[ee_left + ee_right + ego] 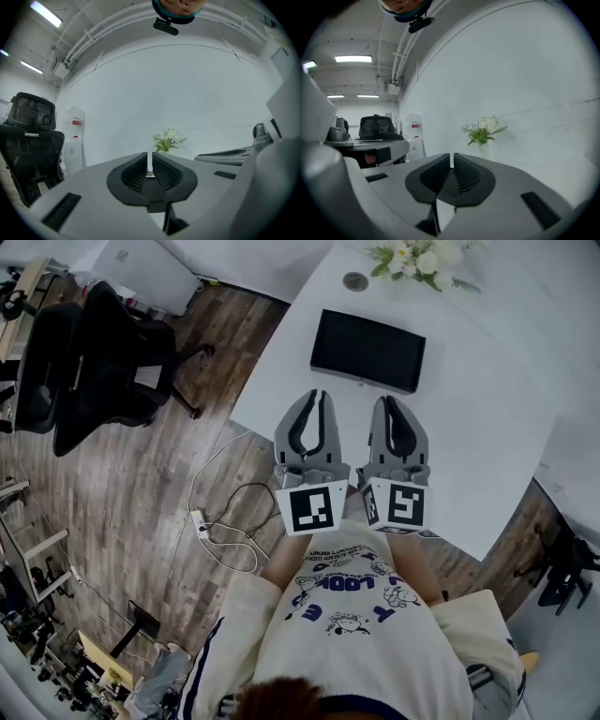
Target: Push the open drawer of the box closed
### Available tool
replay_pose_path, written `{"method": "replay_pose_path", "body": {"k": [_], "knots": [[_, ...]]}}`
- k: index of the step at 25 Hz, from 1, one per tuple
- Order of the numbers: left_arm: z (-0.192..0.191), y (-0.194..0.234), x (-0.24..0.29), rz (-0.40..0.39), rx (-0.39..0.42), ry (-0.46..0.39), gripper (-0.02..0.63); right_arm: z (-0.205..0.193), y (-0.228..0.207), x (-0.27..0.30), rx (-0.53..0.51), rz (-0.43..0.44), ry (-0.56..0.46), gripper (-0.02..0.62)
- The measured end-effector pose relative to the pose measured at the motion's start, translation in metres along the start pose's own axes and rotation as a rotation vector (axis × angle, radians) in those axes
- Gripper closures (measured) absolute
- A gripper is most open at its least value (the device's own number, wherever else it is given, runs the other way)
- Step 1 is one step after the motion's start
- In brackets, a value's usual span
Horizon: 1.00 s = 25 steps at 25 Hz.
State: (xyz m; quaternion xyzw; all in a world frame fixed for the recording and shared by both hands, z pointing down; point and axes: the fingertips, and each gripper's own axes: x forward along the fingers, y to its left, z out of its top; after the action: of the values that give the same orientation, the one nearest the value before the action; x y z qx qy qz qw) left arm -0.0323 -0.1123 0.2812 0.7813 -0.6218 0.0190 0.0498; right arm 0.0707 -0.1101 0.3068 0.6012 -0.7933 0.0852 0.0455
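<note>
The left gripper point(314, 397) and right gripper point(390, 403) hang side by side over the white tabletop point(487, 427), jaws together on nothing. The black box point(367, 351) lies at 12 o'clock.

Reads as an office-type workroom. Indicators: black swivel chairs point(103, 362) on wood-pattern floor point(141, 512); large white table point(487, 427) with flowers point(417, 259); power strip point(200, 518) and loose cables point(234, 491) on floor; further desks point(23, 296) at left edge of head view; ceiling strip lights point(353, 58); exposed conduit point(401, 47) along ceiling; plain white walls point(511, 70); white floor unit point(412, 136) with red label beside wall; high-back chair point(30, 140) in left gripper view.
</note>
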Motion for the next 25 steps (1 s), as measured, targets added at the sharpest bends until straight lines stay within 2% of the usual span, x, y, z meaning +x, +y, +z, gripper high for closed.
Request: {"method": "replay_pose_path", "body": {"k": [10, 25], "knots": [[0.015, -0.002, -0.013, 0.000, 0.005, -0.033, 0.565, 0.020, 0.002, -0.011, -0.032, -0.006, -0.059, 0.554], [0.029, -0.007, -0.016, -0.001, 0.007, -0.069, 0.565, 0.028, 0.005, -0.016, -0.024, 0.002, -0.067, 0.554]]}}
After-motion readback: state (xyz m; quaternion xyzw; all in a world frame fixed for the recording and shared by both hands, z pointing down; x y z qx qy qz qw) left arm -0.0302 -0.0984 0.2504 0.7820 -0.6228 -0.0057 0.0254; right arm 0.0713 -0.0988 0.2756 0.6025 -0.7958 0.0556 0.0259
